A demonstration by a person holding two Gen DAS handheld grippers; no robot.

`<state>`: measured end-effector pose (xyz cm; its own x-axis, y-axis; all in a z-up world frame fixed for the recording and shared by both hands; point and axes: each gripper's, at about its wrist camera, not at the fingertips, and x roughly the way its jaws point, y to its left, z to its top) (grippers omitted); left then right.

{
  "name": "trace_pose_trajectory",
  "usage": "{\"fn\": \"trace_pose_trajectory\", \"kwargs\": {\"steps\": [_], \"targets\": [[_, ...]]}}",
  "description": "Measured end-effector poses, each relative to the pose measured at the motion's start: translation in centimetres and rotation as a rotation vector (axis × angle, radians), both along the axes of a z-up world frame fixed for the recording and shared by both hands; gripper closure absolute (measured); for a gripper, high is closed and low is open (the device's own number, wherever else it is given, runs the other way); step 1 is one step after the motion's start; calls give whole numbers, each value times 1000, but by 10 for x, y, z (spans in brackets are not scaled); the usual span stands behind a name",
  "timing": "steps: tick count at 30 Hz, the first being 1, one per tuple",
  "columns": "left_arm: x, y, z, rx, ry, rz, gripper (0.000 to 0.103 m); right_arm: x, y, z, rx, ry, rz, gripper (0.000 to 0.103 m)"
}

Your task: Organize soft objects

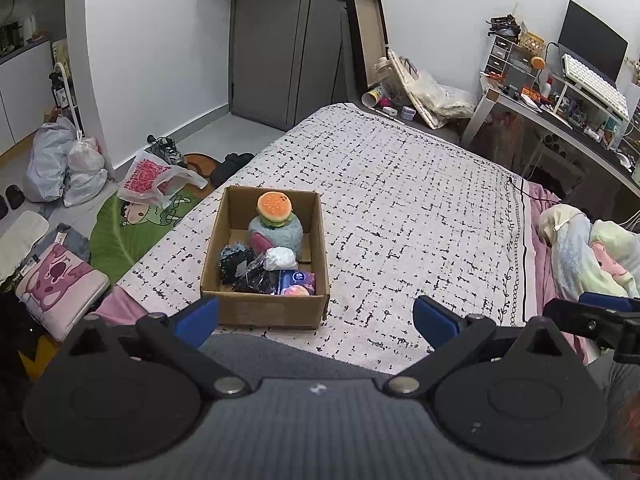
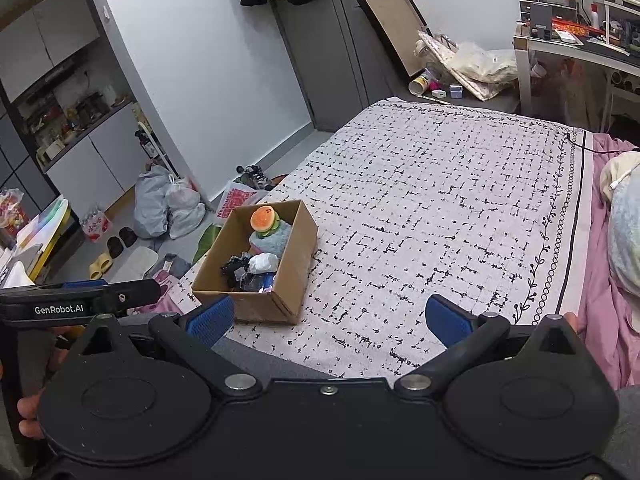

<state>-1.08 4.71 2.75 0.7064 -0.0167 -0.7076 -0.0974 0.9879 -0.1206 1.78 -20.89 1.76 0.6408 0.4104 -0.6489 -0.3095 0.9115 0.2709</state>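
Spread over the bed: white black-flecked woven coverlet (image 1: 400, 200), grey door beyond. Near its left edge, open brown cardboard box (image 1: 266, 306), long axis running away from the cameras, holding orange burger plush (image 1: 273, 207) atop blue fluffy toy (image 1: 284, 236). Left gripper (image 1: 316, 318) and right gripper (image 2: 332, 316) both low over the near edge, jaws wide apart, empty.

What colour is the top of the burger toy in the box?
Orange, with small pale specks. The burger toy shows best in the left wrist view.
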Motion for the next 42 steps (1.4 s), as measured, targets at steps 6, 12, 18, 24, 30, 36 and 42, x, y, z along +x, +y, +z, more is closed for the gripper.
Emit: {"fn": "trace_pose_trajectory", "kwargs": {"steps": [6, 12, 18, 24, 30, 36, 42], "targets": [[0, 0, 2, 0, 2, -5, 1, -1, 0, 1, 0, -2, 1, 0], [-1, 0, 3, 4, 5, -9, 1, -1, 0, 1, -1, -2, 0, 0], [-2, -1, 4, 6, 2, -12, 1, -1, 1, 1, -2, 1, 0, 0], [-2, -2, 4, 5, 2, -19, 1, -1, 2, 0, -1, 1, 0, 0], [0, -4, 2, 8, 10, -27, 1, 0, 2, -2, 1, 7, -4, 0], [4, -6, -2, 9, 20, -32, 1, 4, 2, -6, 5, 19, -3, 0], [7, -7, -5, 11, 14, -33, 1, 7, 3, -11, 15, 20, 4, 0]]}}
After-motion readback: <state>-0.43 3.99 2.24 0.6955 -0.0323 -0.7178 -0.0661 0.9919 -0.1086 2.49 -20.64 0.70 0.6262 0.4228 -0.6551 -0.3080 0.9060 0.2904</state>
